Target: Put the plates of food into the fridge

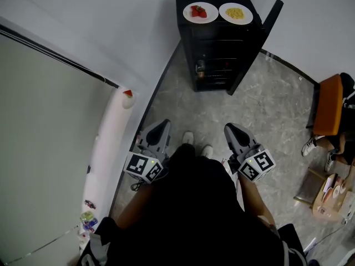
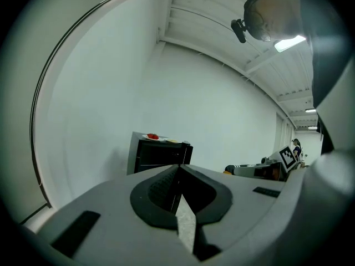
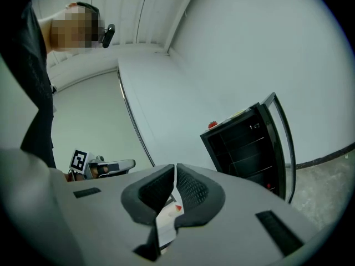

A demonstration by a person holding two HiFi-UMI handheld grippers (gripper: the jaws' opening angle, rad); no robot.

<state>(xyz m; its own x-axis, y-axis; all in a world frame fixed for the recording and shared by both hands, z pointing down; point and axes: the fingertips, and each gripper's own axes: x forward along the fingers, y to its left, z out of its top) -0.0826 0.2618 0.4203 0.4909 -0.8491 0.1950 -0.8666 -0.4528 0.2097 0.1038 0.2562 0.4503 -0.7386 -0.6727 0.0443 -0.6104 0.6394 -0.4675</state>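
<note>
No word, number or brand name can be read anywhere — the fridge [image 1: 217,60] shows no legible label. The only sign-like marks are black-and-white square patterns, one set on the cube [image 1: 144,167] of the left gripper [image 1: 162,126] and one on the cube [image 1: 257,165] of the right gripper [image 1: 231,128]. Both are well apart from the fridge — coded blocks, not letters.

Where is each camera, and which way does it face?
Head view: on the person's head, steeply down at floor and open fridge; shows torso, shoes, left hand-held gripper, right hand-held gripper.
Left gripper view: on the left one, along shut jaws toward the fridge; head above.
Right gripper view: on the right one, along shut jaws toward the fridge; head upper left.
Shared: all show the fridge.
</note>
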